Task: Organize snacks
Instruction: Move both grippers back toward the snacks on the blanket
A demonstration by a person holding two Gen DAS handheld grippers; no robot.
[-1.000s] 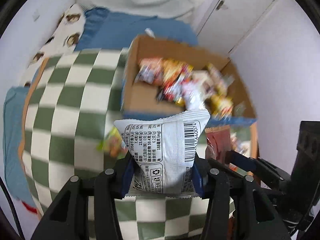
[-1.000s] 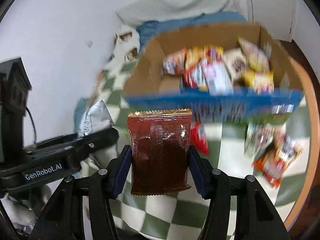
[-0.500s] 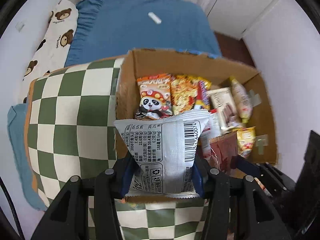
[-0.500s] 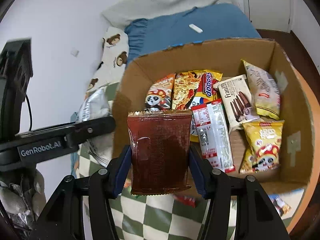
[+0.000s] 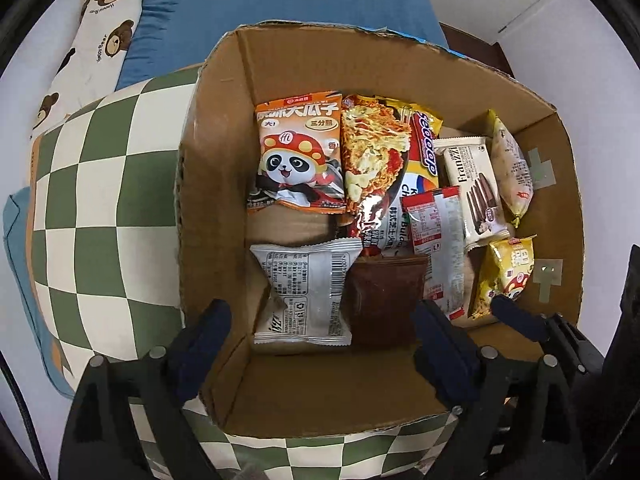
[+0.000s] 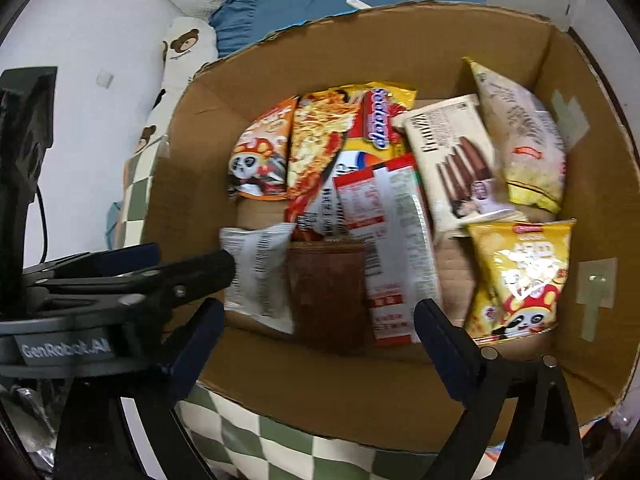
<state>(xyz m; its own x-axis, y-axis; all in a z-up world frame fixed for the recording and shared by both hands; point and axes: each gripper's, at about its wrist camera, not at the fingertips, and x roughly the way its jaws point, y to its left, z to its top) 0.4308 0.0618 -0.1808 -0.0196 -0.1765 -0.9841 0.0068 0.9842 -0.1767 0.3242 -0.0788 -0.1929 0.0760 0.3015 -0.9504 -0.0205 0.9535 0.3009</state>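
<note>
Both grippers hang over the cardboard box: left gripper and right gripper, jaws just sprung wide, nothing pinched. Below them on the box floor lie the silver packet and brown packet, side by side. Farther in rest the panda snack and noodle pack.
</note>
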